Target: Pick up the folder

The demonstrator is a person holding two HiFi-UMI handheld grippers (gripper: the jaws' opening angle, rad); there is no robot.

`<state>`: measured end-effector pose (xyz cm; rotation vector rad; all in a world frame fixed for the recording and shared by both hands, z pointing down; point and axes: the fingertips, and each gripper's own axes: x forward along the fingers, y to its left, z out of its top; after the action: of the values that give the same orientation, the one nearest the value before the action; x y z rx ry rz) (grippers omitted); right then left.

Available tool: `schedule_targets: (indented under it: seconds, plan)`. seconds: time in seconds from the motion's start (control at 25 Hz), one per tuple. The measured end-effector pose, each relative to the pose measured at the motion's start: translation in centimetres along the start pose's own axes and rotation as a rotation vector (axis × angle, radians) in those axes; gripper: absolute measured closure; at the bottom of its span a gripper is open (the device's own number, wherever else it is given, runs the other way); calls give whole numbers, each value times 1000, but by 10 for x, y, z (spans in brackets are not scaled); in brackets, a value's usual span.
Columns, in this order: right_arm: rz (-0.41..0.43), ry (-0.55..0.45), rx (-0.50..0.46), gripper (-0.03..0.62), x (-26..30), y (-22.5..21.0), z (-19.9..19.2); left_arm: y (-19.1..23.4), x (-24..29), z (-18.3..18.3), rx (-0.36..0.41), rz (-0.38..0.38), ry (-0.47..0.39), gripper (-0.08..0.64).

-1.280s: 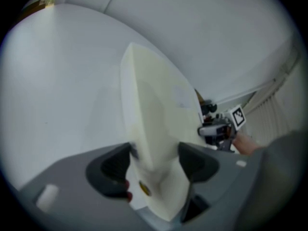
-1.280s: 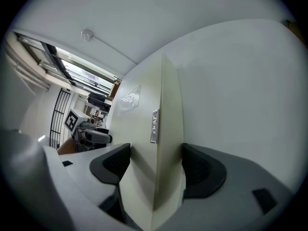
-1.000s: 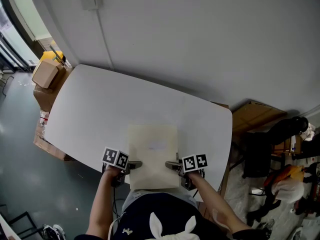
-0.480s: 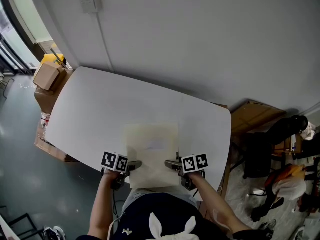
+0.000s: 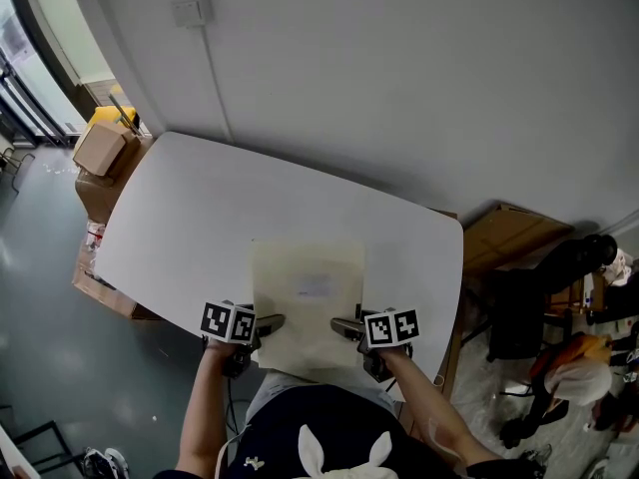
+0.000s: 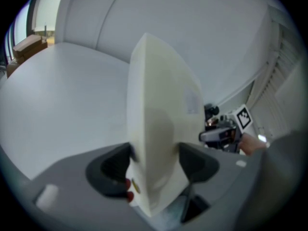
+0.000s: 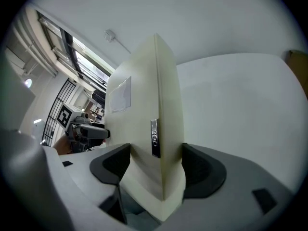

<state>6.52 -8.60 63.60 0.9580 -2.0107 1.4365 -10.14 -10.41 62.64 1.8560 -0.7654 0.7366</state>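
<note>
A cream folder point(image 5: 306, 302) with a pale label on its cover is held above the near edge of the white table point(image 5: 200, 218). My left gripper point(image 5: 268, 321) is shut on its left edge, and my right gripper point(image 5: 344, 325) is shut on its right edge. In the left gripper view the folder point(image 6: 161, 129) stands edge-on between the dark pads of the left gripper point(image 6: 153, 161). In the right gripper view the folder point(image 7: 144, 124) sits clamped in the right gripper point(image 7: 156, 165), a small metal clasp showing on its spine.
Cardboard boxes point(image 5: 100, 148) and a yellow object stand on the floor past the table's left end. Another brown box point(image 5: 514, 233) sits beyond the right end, with a dark chair and bags further right. A grey wall runs behind the table.
The folder has risen slightly and looks larger and nearer the camera. Both grippers keep their hold on its edges.
</note>
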Motion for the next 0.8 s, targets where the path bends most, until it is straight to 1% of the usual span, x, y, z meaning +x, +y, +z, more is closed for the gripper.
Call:
schedule_targets:
  seconds: [0.32, 0.64, 0.8]
  plan:
    - [-10, -78, -62, 291, -18, 10, 19, -14, -17, 16, 33, 33, -112, 245]
    - [-15, -147, -114, 291, -37, 19, 34, -30, -33, 29, 67, 51, -205, 245]
    - [-8, -178, -134, 291, -45, 27, 38, -38, -44, 34, 92, 72, -248, 244]
